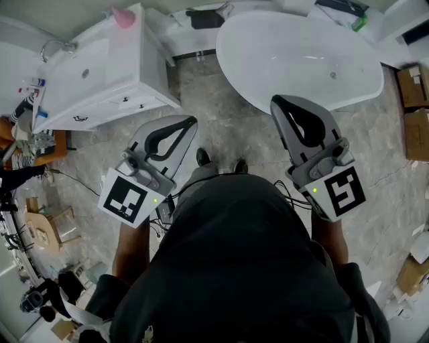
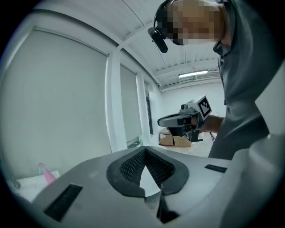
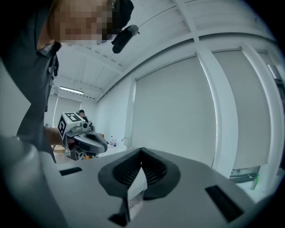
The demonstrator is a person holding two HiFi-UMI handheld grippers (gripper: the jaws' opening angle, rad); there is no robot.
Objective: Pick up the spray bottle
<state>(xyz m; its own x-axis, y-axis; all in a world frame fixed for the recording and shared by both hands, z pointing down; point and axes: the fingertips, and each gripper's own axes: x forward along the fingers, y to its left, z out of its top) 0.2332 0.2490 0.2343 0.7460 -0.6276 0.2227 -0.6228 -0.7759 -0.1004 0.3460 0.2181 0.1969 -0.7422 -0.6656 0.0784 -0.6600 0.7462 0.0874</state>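
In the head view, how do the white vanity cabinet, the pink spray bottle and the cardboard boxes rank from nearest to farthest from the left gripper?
1. The white vanity cabinet, just ahead-left of the left gripper.
2. The pink spray bottle, on the cabinet's far corner.
3. The cardboard boxes, far right, beyond the bathtub.

Left marker cube [image 1: 127, 199]: you get a black-and-white square pattern, no letters or numbers.
Right marker cube [image 1: 342, 191]: same kind of pattern, nothing you can read as text.
Pink spray bottle [image 1: 123, 17]: no label you can make out.
Small bottles by the basin [image 1: 35, 86]: print too small for you to read.
Cardboard boxes [image 1: 412, 86]: no legible print.
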